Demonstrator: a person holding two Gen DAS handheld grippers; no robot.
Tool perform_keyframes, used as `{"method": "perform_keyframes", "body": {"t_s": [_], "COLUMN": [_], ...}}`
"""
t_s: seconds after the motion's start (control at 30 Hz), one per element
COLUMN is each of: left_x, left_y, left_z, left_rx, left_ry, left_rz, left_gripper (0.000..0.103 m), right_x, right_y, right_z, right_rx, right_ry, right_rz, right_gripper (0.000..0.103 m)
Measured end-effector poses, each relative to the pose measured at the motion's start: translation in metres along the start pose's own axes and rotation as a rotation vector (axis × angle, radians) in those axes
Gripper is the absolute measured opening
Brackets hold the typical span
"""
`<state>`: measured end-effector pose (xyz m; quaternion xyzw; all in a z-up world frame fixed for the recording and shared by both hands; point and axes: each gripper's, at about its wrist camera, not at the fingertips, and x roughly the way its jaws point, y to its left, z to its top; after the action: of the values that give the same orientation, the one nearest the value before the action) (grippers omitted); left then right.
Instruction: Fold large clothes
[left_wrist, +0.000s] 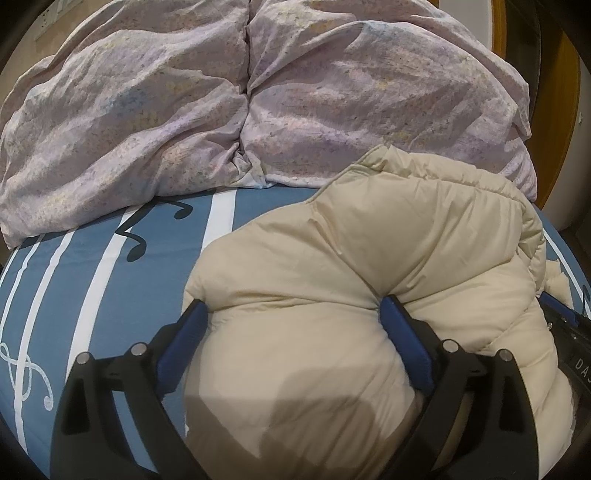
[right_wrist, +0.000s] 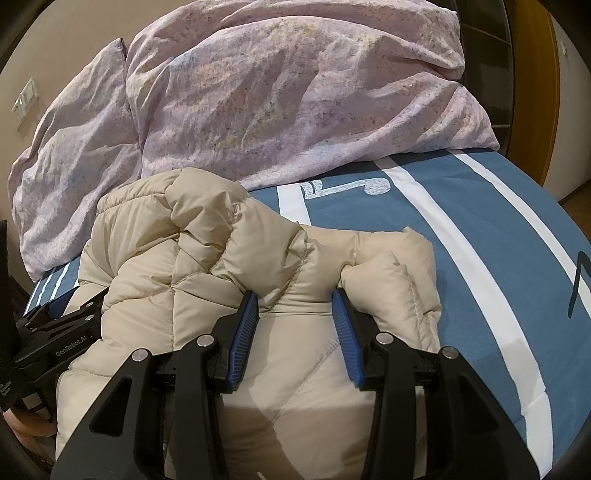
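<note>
The cream quilted puffer jacket (left_wrist: 369, 280) lies bunched on the near part of the bed, on the blue bedsheet with white stripes and music notes (left_wrist: 110, 266), its puffy panels heaped rather than flat. Its far edge sits just short of the rumpled pale lilac floral duvet (left_wrist: 184, 110) that fills the far half of the bed.

The left gripper (left_wrist: 291, 317) has its blue-padded jaws spread wide around a thick roll of the jacket, both pads pressed into the padding, so it seems to hold a bulky fold. The right gripper (right_wrist: 294, 317) stands on the jacket's right side with jaws parted around a narrower ridge of fabric; whether it truly pinches or merely straddles it cannot be told.

The step in hand looks like gathering the jacket for a fold. To do it well, both grippers should bite through every layer, lift evenly so the slippery shell does not slide out, and lay the fold flat on the sheet, clear of the duvet.
</note>
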<state>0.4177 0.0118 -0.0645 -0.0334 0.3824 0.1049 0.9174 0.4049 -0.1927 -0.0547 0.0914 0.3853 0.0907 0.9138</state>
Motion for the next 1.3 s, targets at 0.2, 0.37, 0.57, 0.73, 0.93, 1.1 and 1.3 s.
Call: {"method": "perform_keyframes", "body": {"t_s": [0.2,0.37,0.57,0.73,0.93,1.1,1.3], "left_x": [-0.043,-0.077,-0.063,-0.052,-0.045,-0.046,-0.061], "left_y": [0.016,0.003,-0.011,-0.011,-0.013,-0.017,-0.009], "left_z": [-0.008,-0.022,-0.029,-0.033,-0.037,-0.041,-0.03], "left_rx": [-0.014,0.047,0.08,0.112,0.125,0.138,0.115], "left_ry": [-0.041,-0.081,-0.038,-0.027,-0.024,-0.04,-0.057], "left_rz": [-0.067,-0.099,-0.074,-0.073,-0.059,-0.032,-0.043], "left_gripper": [0.093,0.094,0.095,0.097,0.099,0.099,0.098], "right_x": [-0.053,-0.073,-0.059,-0.049,-0.042,-0.043,-0.069], "right_y": [-0.005,0.004,0.011,0.014,0.011,0.015,0.013], "right_z": [-0.015,-0.028,-0.036,-0.045,-0.051,-0.053,-0.022], "right_rx": [0.018,-0.032,-0.081,-0.125,-0.117,-0.136,-0.088], "right_ry": [-0.066,-0.081,-0.049,-0.019,0.014,0.016,-0.04], "right_rz": [0.069,0.103,0.035,-0.004,-0.011,-0.041,-0.011], "right_gripper": [0.045,0.045,0.045,0.045,0.045,0.045,0.051]}}
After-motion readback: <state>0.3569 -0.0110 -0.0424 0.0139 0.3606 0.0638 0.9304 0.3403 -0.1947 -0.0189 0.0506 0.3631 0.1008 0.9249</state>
